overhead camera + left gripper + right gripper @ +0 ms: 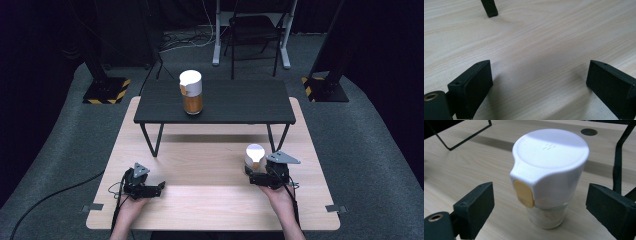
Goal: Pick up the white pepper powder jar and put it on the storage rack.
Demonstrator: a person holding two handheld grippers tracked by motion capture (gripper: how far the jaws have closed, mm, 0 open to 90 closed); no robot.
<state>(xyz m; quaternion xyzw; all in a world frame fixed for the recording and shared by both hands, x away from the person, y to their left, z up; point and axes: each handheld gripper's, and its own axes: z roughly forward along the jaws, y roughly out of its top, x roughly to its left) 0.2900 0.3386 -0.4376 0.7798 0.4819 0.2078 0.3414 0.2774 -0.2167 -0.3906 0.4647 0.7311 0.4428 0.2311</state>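
A small glass jar [254, 156] with a white lid and a tan tab stands upright on the light wooden table [200, 205], at the right. In the right gripper view the jar [549, 170] holds pale contents. My right gripper [256, 174] is just in front of it. Its black jaws stand either side of the jar with gaps, so this gripper [540, 192] is open. My left gripper [156, 188] rests low over the table at the left, open, with bare wood between its jaws [539, 72].
A low black table [235, 102] stands on the far half of the wooden one, its legs [151, 140] reaching down to the wood. On it is a second white-lidded jar [191, 92] with amber contents. A chair and stand bases are on the floor beyond.
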